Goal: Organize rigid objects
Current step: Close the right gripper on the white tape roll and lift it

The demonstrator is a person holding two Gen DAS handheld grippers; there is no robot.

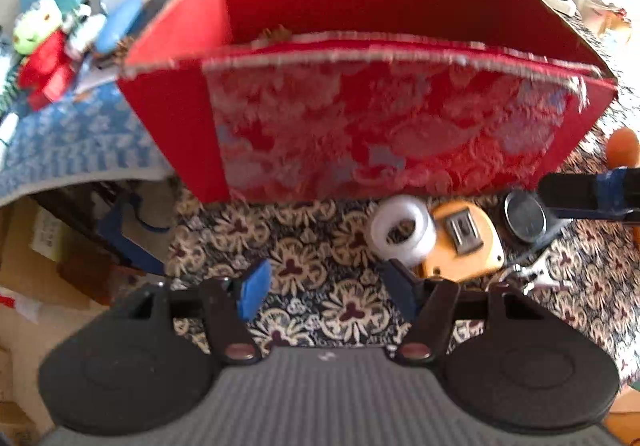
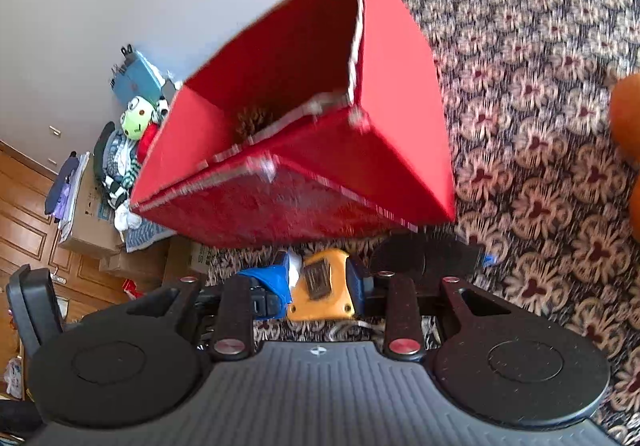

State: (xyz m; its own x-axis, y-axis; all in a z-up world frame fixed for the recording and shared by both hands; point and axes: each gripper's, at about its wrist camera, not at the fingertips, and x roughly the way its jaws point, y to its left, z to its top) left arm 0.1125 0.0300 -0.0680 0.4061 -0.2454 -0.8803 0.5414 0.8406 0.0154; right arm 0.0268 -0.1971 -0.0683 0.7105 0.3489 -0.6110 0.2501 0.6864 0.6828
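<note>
Ahead of the spread, empty left gripper (image 1: 326, 288) lies patterned cloth; the yellow tape measure (image 1: 460, 242) sits just right of it, before the red box (image 1: 360, 117). Rightward, the right gripper (image 2: 320, 282) straddles the tape measure (image 2: 320, 286), nearer; contact unclear.

The left gripper (image 1: 326, 284) is pointing steeply down with its jaws standing apart and empty. The right gripper (image 2: 320, 284) is pressing its jaws against a yellow tape measure (image 2: 322, 290).
</note>
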